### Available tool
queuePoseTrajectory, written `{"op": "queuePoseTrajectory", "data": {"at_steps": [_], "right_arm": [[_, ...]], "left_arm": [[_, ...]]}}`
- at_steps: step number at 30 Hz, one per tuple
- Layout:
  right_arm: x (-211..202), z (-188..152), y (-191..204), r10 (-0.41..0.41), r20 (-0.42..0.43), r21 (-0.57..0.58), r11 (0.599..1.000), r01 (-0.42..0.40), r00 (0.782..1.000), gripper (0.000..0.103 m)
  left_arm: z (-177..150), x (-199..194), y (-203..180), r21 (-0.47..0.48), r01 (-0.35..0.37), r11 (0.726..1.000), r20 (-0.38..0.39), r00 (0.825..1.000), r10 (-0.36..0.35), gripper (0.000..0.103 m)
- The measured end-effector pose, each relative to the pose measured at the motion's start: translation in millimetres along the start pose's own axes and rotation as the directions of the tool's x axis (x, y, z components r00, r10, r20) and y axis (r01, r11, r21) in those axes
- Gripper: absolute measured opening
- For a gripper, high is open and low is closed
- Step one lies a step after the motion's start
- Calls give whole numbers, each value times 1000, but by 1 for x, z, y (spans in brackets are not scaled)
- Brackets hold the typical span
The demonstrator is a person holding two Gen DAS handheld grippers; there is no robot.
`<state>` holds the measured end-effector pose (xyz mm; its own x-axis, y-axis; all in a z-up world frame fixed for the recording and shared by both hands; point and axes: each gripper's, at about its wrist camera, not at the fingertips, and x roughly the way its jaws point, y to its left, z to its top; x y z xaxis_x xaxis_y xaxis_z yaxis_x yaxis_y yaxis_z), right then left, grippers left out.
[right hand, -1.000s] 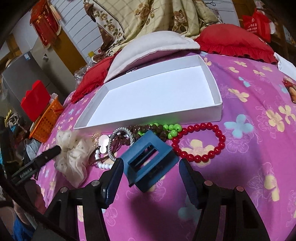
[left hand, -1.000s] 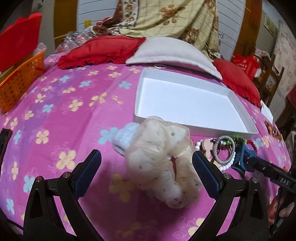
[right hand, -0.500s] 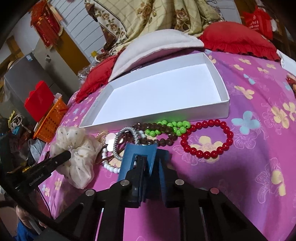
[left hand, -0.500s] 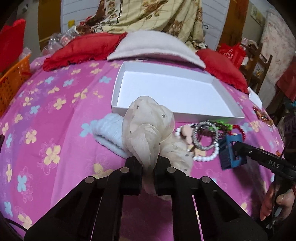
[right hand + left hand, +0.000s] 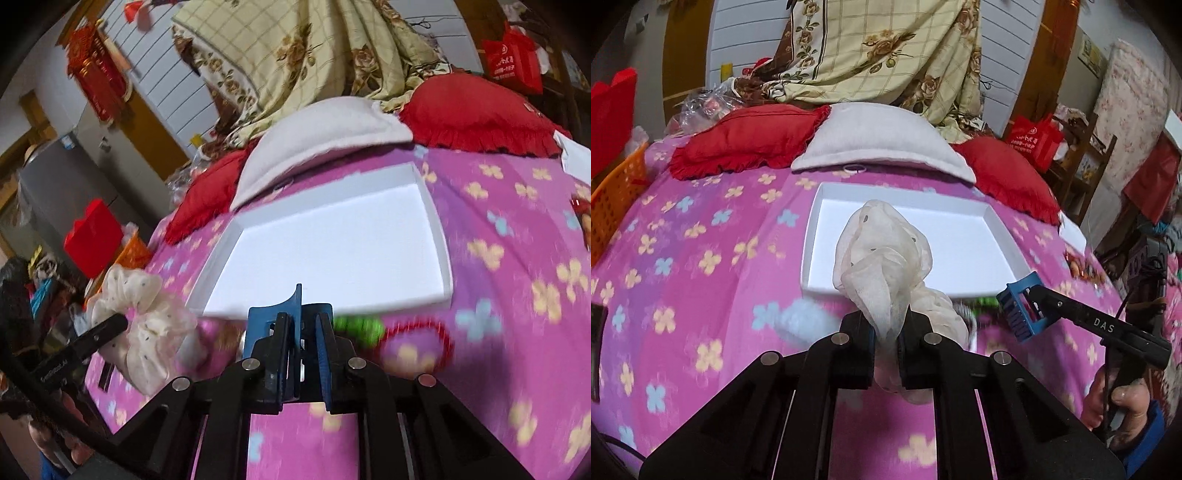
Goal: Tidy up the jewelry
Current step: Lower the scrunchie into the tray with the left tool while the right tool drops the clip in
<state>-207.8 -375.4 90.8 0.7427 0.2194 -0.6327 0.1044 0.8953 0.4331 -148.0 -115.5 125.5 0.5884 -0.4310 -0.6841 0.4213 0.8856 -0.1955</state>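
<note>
A second ago both of your grippers stood wide open around their targets on the pink bedspread (image 5: pixel 683 258); half a second ago they had shut, and now both pieces are off the cloth and carried toward the white tray (image 5: pixel 964 236), so the pick-up looks done and the drop is next. Your left gripper (image 5: pixel 886 332) is closed tight on a fold of the cream scrunchie (image 5: pixel 882 254), which billows above the fingers in front of the tray's near wall. Your right gripper (image 5: pixel 302 332) is clamped on the blue hair clip (image 5: pixel 275 314), held just short of the tray's near edge. The red bead bracelet (image 5: pixel 417 339) and green beads (image 5: pixel 358 326) lie blurred on the bedspread below, waiting their turn
</note>
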Motion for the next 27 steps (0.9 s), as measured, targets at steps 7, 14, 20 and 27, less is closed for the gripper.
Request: {"op": "queuePoseTrajectory", "data": {"at_steps": [7, 14, 20, 27], "right_arm": [[80, 67, -23, -6, -82, 114, 993, 15, 997, 14], [146, 100, -38, -4, -124, 178, 984, 26, 992, 14], [159, 108, -39, -19, -141, 184, 982, 45, 990, 34], [115, 83, -18, -55, -143, 72, 995, 66, 988, 48]], "left_arm": [[64, 77, 5, 29, -73, 997, -55, 996, 74, 8], [96, 161, 19, 37, -129, 991, -124, 983, 133, 10], [105, 190, 38, 6, -112, 994, -165, 980, 112, 38], [101, 149, 41, -58, -32, 998, -147, 989, 24, 41]]}}
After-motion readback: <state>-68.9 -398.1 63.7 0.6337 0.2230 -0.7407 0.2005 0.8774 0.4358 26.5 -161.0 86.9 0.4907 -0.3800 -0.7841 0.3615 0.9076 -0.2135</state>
